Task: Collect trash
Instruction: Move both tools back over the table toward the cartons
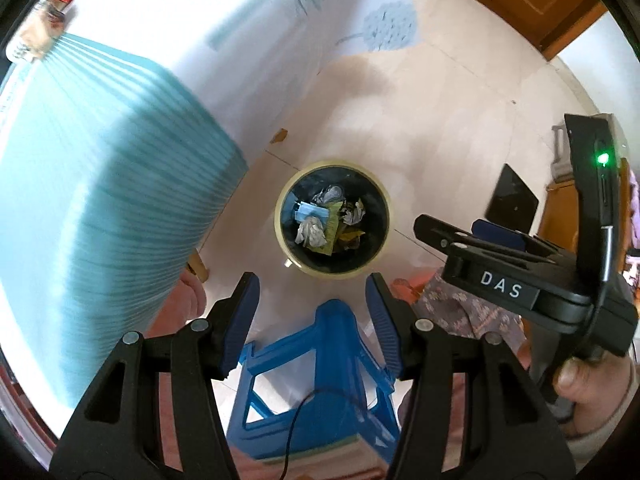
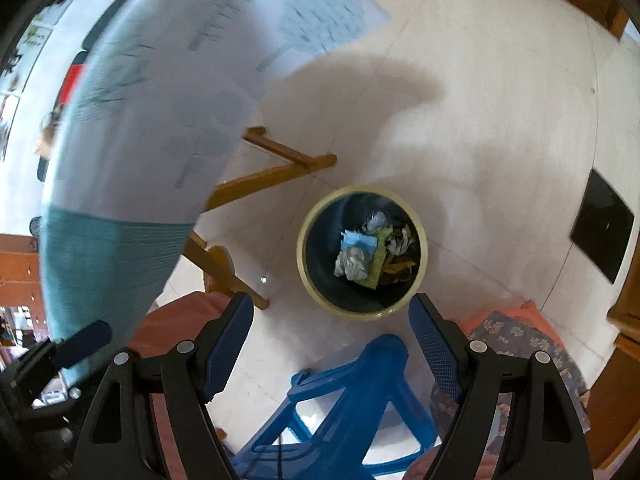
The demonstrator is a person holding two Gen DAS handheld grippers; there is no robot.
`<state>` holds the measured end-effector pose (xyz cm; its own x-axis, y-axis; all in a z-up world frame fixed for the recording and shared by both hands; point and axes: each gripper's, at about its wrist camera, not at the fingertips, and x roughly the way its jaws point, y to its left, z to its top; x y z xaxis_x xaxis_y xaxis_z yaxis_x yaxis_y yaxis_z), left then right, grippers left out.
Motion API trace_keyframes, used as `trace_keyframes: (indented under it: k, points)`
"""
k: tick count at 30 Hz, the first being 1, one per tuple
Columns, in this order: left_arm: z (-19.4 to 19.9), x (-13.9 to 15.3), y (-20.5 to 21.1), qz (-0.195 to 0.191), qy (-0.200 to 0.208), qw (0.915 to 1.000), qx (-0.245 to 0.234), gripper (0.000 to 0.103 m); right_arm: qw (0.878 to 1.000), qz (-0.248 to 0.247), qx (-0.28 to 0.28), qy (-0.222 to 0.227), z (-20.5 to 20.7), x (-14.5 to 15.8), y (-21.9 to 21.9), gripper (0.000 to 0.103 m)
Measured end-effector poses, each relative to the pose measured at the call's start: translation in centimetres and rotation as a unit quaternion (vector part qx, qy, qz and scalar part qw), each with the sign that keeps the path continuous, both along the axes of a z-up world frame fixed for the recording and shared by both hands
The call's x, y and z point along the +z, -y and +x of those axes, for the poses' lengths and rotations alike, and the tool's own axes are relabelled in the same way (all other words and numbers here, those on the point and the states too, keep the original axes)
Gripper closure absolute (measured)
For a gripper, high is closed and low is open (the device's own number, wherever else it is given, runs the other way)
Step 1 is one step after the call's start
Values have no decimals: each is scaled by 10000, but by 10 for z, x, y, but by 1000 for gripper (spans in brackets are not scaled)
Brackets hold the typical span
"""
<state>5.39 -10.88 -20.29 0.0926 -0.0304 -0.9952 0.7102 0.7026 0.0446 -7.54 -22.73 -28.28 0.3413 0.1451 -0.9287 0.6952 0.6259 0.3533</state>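
A round trash bin [image 1: 286, 184] with a cream rim and dark liner stands on the pale floor. It holds crumpled paper [image 1: 311, 232], a blue mask and yellow wrappers. In the left wrist view my left gripper [image 1: 313, 312] hangs high above the floor just short of the bin, open with nothing between its fingers. In the right wrist view the bin [image 2: 308, 280] lies just beyond my right gripper [image 2: 332, 336], which is open and empty too. The right gripper [image 1: 452, 232] also shows at the right of the left wrist view, held by a hand [image 1: 588, 376].
A blue plastic stool [image 1: 320, 380] [image 2: 352, 400] stands under both grippers. A table with a teal and white cloth [image 1: 100, 200] [image 2: 132, 140] fills the left, with wooden legs [image 2: 272, 168] beneath it. A black panel [image 2: 602, 226] and floral fabric [image 2: 516, 336] are on the right.
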Motion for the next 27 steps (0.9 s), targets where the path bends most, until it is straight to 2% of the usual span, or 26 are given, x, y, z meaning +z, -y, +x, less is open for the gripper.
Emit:
trace_keyframes:
  k: [5,8,14,18,22,27]
  points:
    - [8,46,-29,-234,15,9997,31,51,9995,-125,72,296,-2,48,-11,22]
    - [22,78,-54,-539,-15,9984,155,51,9981,-361,239,446,5,83,-20,22]
    - [55,133,-105,-865,308,9950,401,51,9918,-634,693,865,42,153,-44,22]
    - [84,168,-138,-1001,534,9920,546,51,9825,-888,1133,1185,84,207,-68,22]
    - [126,191,-174,-1041,780,9887,750,51,9723,-1095,1564,1347,136,241,-92,22]
    - [195,214,-221,-1199,885,9819,1171,51,9593,-1333,1968,1527,208,274,-119,22]
